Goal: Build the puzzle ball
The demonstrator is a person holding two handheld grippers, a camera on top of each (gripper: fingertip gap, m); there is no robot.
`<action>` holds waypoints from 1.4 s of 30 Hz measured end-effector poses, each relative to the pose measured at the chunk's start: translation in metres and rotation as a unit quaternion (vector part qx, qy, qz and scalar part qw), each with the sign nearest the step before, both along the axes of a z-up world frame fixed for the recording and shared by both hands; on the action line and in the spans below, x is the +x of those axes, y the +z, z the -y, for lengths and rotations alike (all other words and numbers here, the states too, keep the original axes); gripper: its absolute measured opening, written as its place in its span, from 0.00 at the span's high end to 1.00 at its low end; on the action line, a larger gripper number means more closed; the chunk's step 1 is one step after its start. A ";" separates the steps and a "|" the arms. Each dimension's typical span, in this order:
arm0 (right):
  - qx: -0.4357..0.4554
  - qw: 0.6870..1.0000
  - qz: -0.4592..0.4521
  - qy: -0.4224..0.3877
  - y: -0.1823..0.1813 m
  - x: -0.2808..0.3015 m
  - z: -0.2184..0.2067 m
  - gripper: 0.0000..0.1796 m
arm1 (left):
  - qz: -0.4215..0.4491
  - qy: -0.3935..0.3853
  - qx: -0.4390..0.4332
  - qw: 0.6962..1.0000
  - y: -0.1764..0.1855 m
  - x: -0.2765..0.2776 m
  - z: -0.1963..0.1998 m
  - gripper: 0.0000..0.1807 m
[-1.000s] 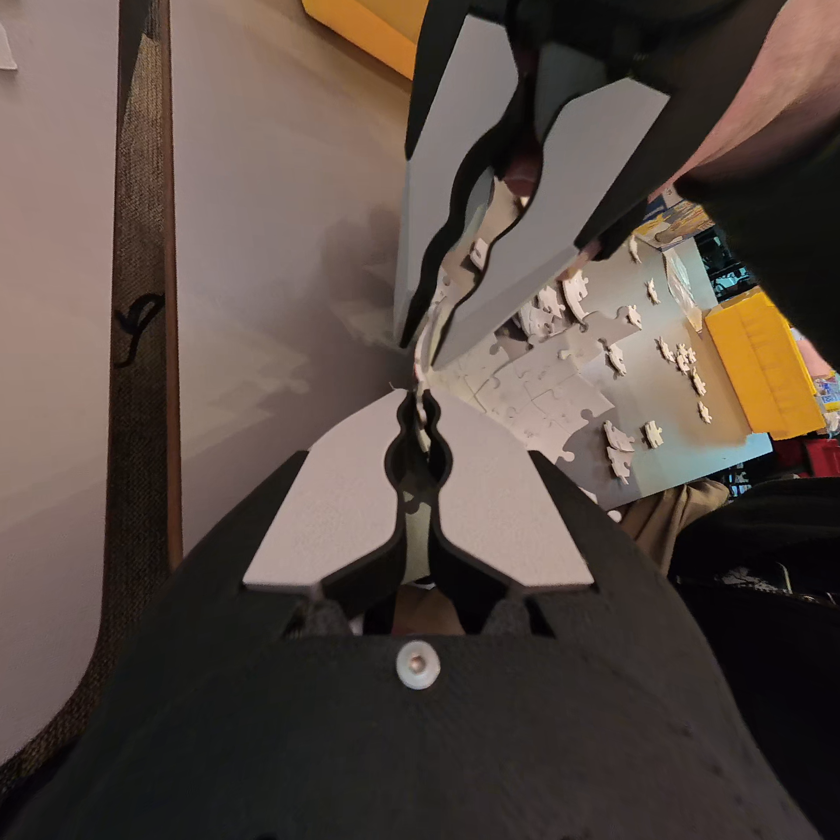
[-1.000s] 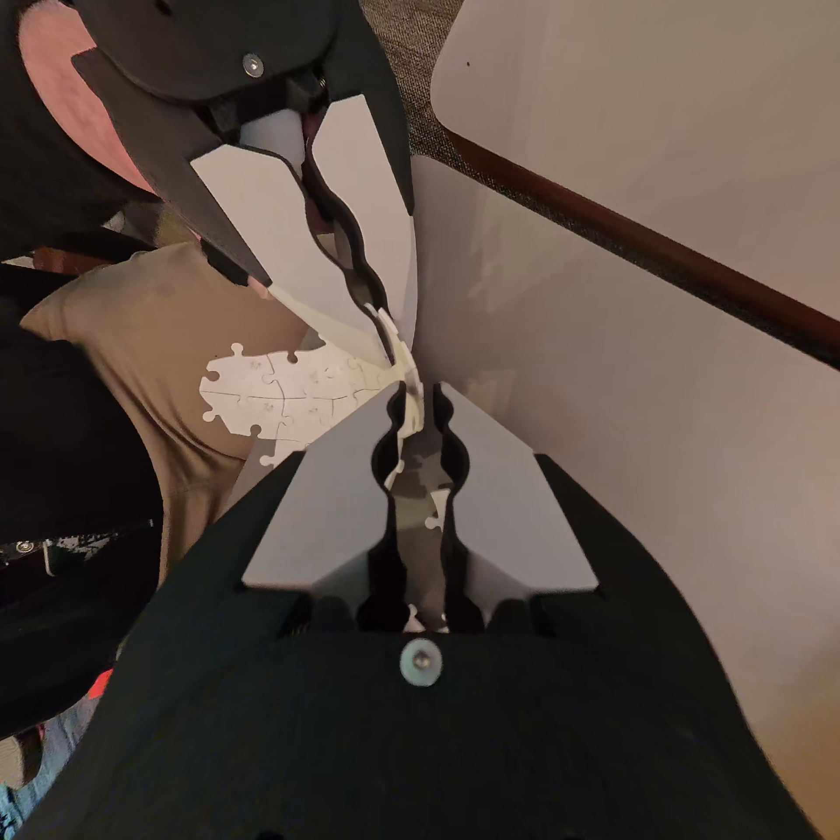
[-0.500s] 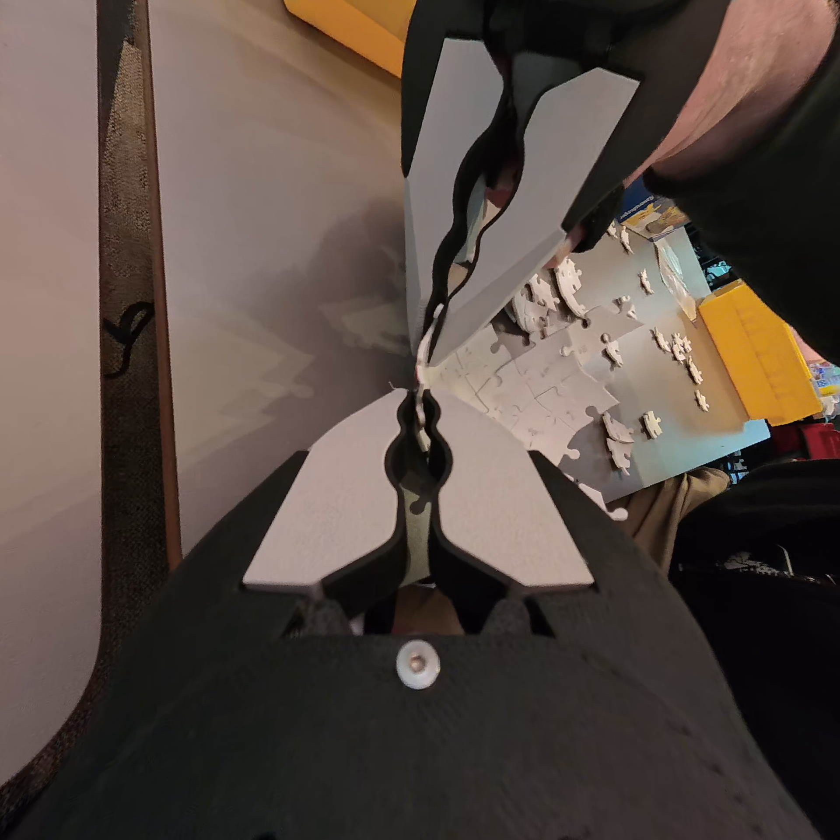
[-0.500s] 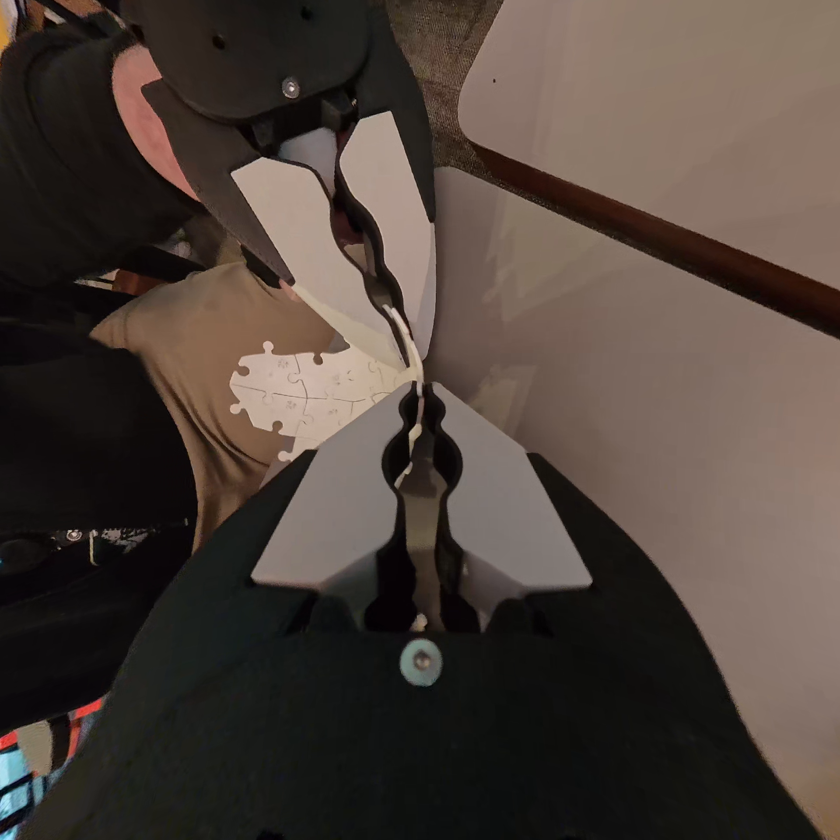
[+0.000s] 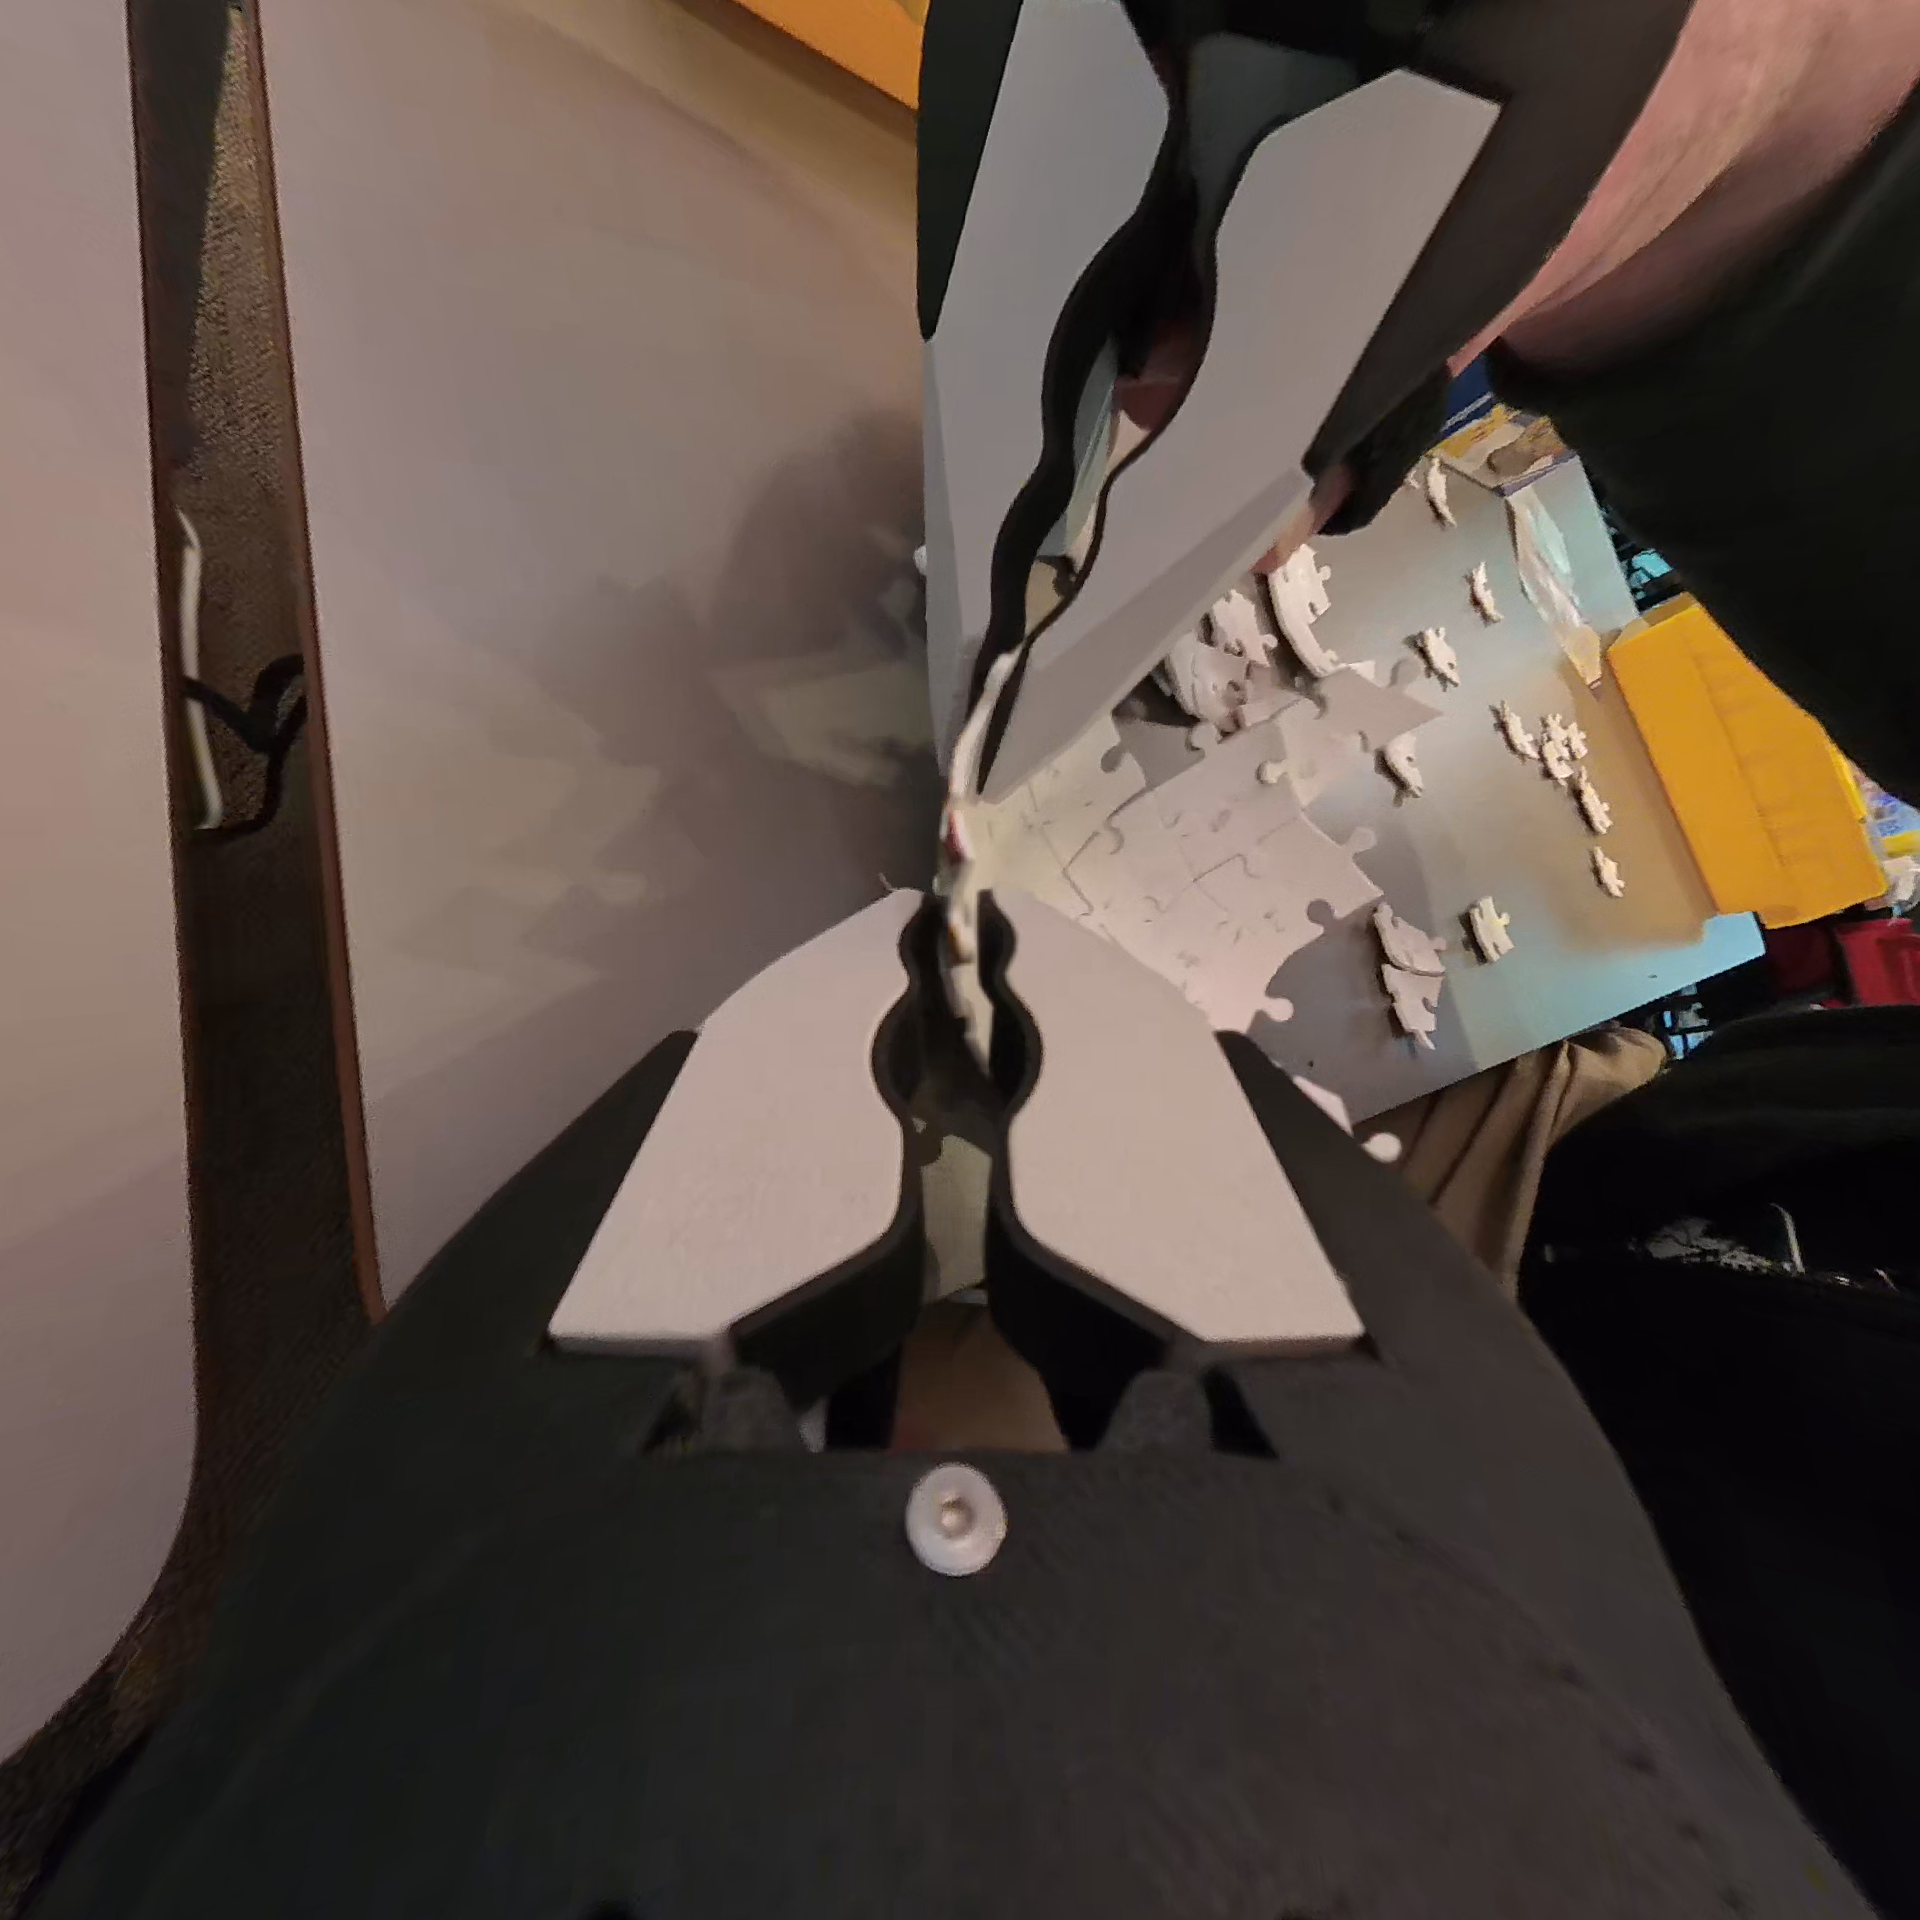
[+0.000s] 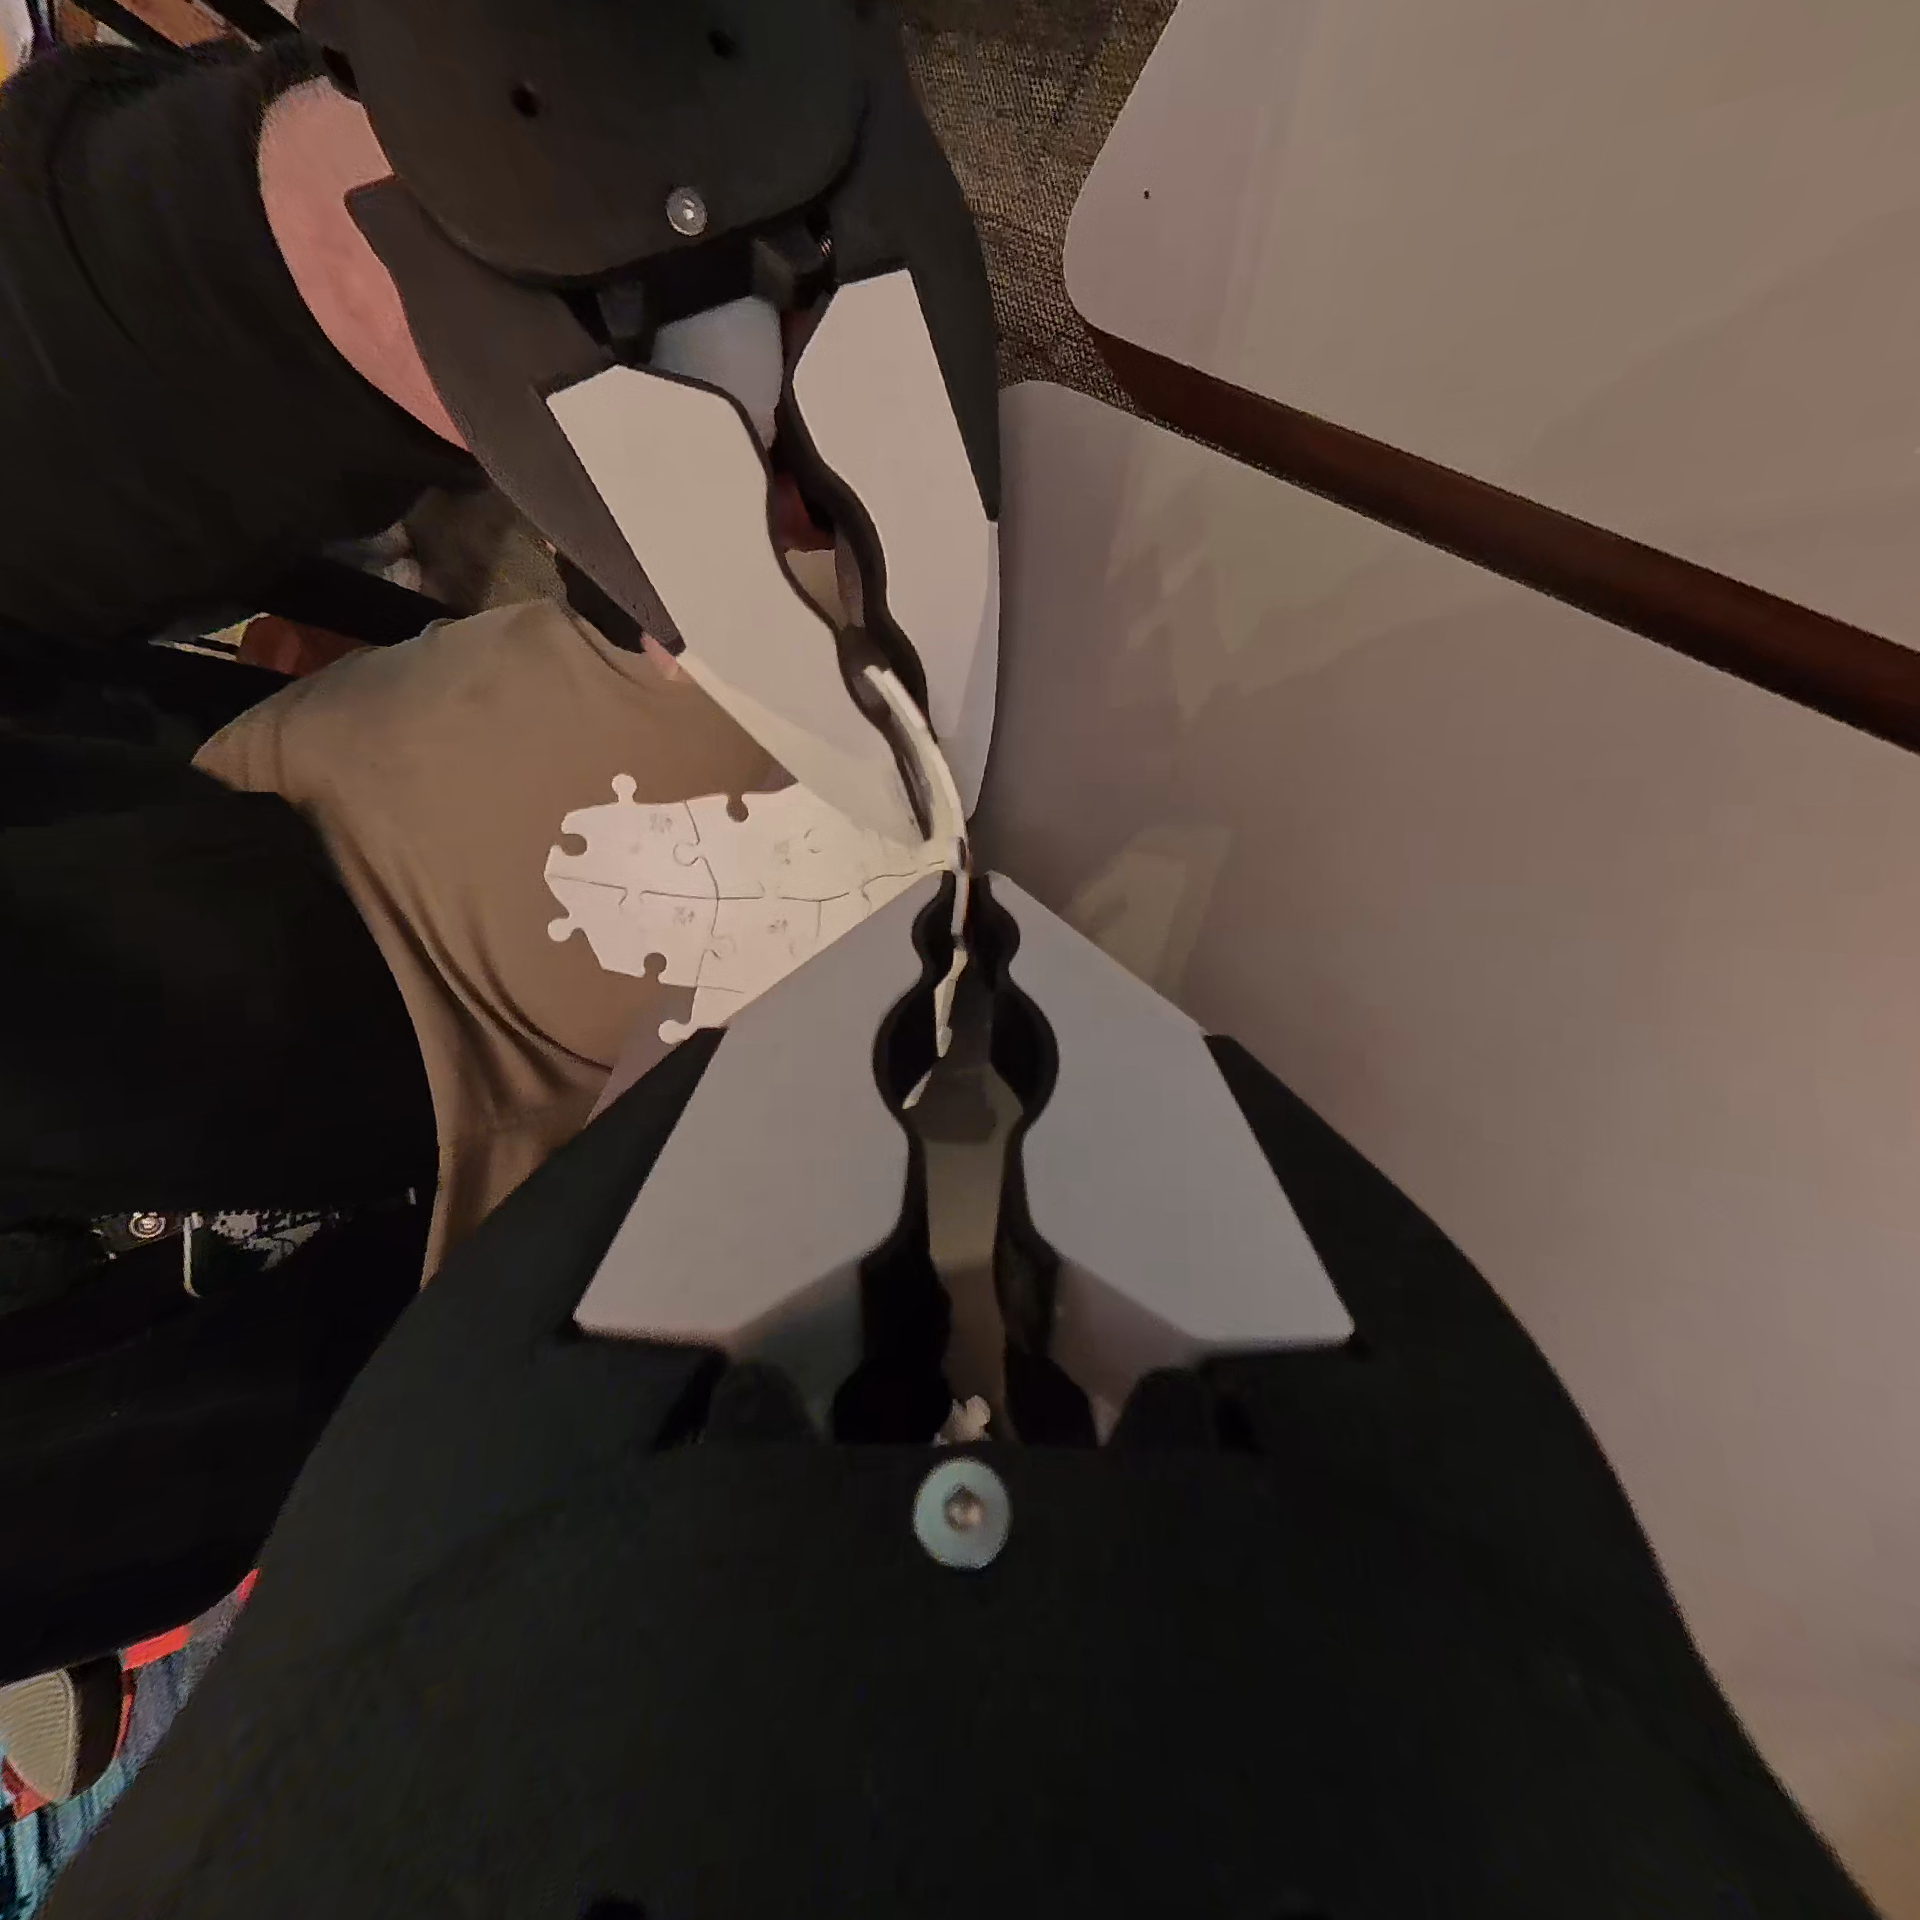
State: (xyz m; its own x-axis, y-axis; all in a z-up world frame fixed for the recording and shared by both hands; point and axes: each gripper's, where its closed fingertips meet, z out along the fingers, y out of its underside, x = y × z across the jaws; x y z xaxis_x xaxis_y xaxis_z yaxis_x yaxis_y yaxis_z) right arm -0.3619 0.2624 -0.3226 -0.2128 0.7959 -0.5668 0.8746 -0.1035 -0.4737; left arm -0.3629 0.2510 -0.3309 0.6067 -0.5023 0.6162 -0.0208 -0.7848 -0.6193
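Since a second ago the two grippers have drawn slightly closer, tip to tip, and the right gripper (image 5: pixel 971 769) has swung a little more upright in the left wrist view; the grip on the work looks unchanged.

Left gripper (image 5: pixel 961 914): jaws narrow, pinched on the edge of the joined puzzle panel (image 5: pixel 1195 852). Right gripper: jaws likewise narrow, clamping a thin curved white piece (image 5: pixel 977 717) at its tips. In the right wrist view the same piece (image 6: pixel 925 748) arcs between the two sets of tips, and the panel (image 6: pixel 707 883) hangs in the air to the left, in front of a person's tan shirt (image 6: pixel 436 831).

Judgement: the panel is held edge-on so that its open edge faces the incoming piece; the opposed grip lets one side brace while the other presses the tab home.

Count: two grippers; one assembled panel, roughly eight to ten pieces joined (seams partly hidden); about fifteen loose pieces (image 5: pixel 1496 727) scattered on the grey table (image 5: pixel 1621 935), exact number uncertain; one yellow bin (image 5: pixel 1745 779) beside them, and a second yellow edge (image 5: pixel 831 42) at the top.
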 end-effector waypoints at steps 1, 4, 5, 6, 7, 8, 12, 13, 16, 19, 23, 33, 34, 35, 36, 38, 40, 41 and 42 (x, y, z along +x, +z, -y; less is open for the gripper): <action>0.002 1.000 0.000 0.001 0.000 0.000 0.000 1.00 | 0.000 0.001 0.000 1.000 -0.001 0.000 0.000 0.97; 0.007 1.000 -0.004 0.000 0.001 0.001 -0.001 1.00 | 0.012 0.006 0.002 1.000 0.001 0.000 -0.001 0.98; 0.008 1.000 -0.005 -0.001 0.002 0.001 -0.001 1.00 | 0.013 0.006 0.002 1.000 0.001 0.001 -0.001 0.98; 0.010 1.000 -0.006 -0.002 0.002 0.001 -0.002 1.00 | 0.013 0.007 0.003 1.000 0.002 0.001 -0.002 0.98; 0.009 1.000 -0.008 -0.003 0.002 0.001 -0.002 1.00 | 0.014 0.007 0.003 1.000 0.002 0.001 -0.002 0.98; 0.006 1.000 -0.008 -0.005 0.002 0.001 -0.002 1.00 | 0.015 0.006 0.004 1.000 0.002 0.001 -0.002 0.98; -0.002 1.000 -0.013 -0.021 0.004 0.001 -0.003 0.98 | 0.021 0.008 0.004 1.000 0.003 0.001 -0.003 0.98; -0.004 1.000 -0.014 -0.024 0.004 0.001 -0.003 0.97 | 0.024 0.010 0.004 1.000 0.003 0.001 -0.003 0.98; -0.007 1.000 -0.012 -0.028 0.004 0.004 -0.003 0.97 | 0.030 0.010 0.005 0.999 0.005 0.002 -0.003 0.97; -0.006 1.000 -0.008 -0.028 0.002 0.006 -0.002 0.97 | 0.036 0.014 0.008 0.999 0.007 0.004 -0.005 0.94; -0.005 0.999 -0.014 -0.032 0.000 0.007 0.000 1.00 | 0.025 0.016 0.010 0.999 0.006 0.004 -0.005 0.98; -0.005 0.996 -0.033 -0.077 0.011 0.016 -0.011 0.92 | 0.029 0.034 0.014 0.999 0.007 0.003 -0.007 0.98; 0.003 0.996 -0.034 -0.083 0.014 0.019 -0.014 0.92 | 0.028 0.037 0.015 0.999 0.007 0.003 -0.008 0.98; 0.010 0.995 -0.036 -0.090 0.017 0.022 -0.017 0.92 | 0.030 0.041 0.016 0.999 0.008 0.003 -0.008 0.98; 0.016 0.994 -0.040 -0.099 0.020 0.025 -0.020 0.92 | 0.031 0.043 0.017 0.998 0.009 0.003 -0.008 0.98; 0.026 0.992 -0.047 -0.118 0.028 0.033 -0.026 0.91 | 0.032 0.045 0.012 0.998 0.009 0.004 -0.008 0.96; 0.043 0.989 -0.046 -0.134 0.030 0.042 -0.032 0.91 | 0.032 0.047 0.015 0.998 0.010 0.005 -0.008 0.96; 0.048 0.988 -0.043 -0.140 0.029 0.047 -0.034 0.91 | 0.031 0.050 0.017 0.998 0.010 0.005 -0.008 0.97; 0.055 0.987 -0.038 -0.146 0.028 0.051 -0.036 0.91 | 0.028 0.052 0.019 0.998 0.010 0.005 -0.008 0.98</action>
